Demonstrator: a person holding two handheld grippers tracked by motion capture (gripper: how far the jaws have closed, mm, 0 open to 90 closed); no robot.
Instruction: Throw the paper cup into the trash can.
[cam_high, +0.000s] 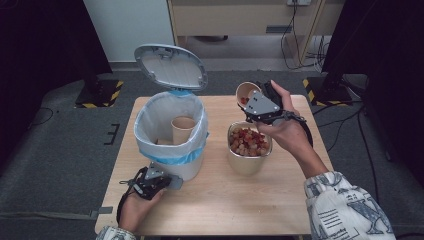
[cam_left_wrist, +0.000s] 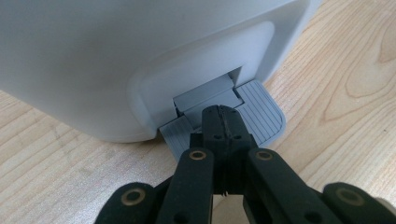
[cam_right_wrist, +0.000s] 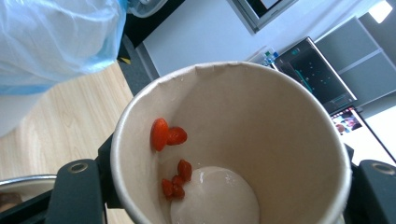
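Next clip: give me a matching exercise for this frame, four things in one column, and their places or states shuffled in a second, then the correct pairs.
Things:
1. bin lid
2. left gripper
3. paper cup in the right gripper
4. metal bowl

Places or states:
A. tilted, a few red pieces stuck inside
B. raised open
C. jaws shut, tip on the grey pedal
D. on the table, full of red and brown pieces

Pairs: 1-B, 2-C, 3-A, 4-D
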